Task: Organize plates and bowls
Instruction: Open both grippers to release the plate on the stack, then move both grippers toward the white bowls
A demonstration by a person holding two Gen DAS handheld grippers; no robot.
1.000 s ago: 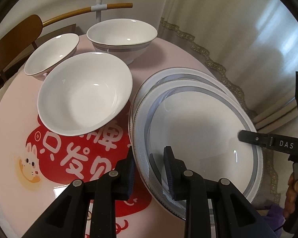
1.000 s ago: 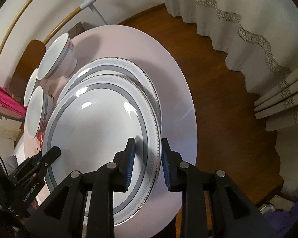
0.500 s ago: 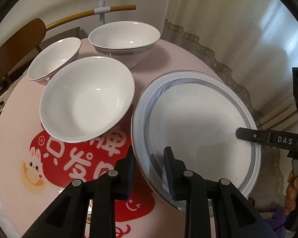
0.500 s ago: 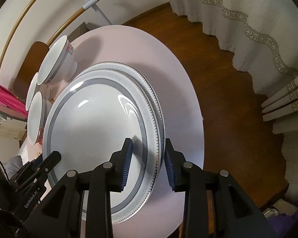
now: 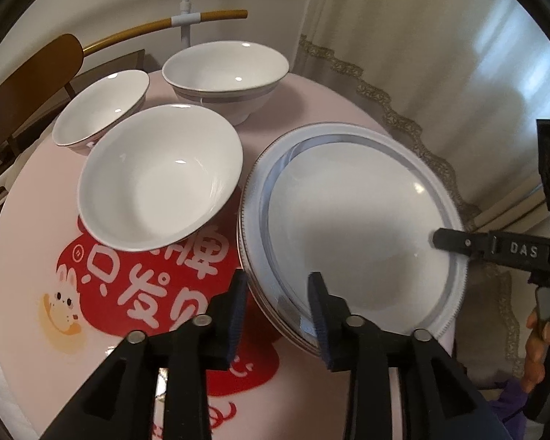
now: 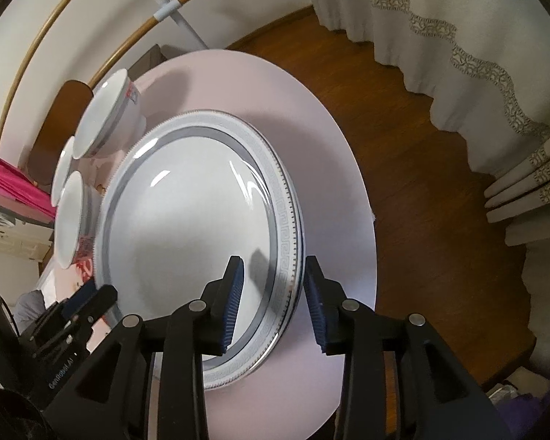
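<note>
Plates [image 6: 198, 216] stacked; rabbit print [image 5: 64, 304] left-view only

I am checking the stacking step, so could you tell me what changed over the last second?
The upper grey-rimmed white plate slid squarely onto the lower plate. Both tongs, left and right, opened and released its rim. The three white bowls stayed put.

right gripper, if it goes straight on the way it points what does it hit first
Probably the plate rim: the open right gripper straddles the near edge of the stacked plates, so the rim would slide deeper between its fingers. Depth is unclear.
</note>
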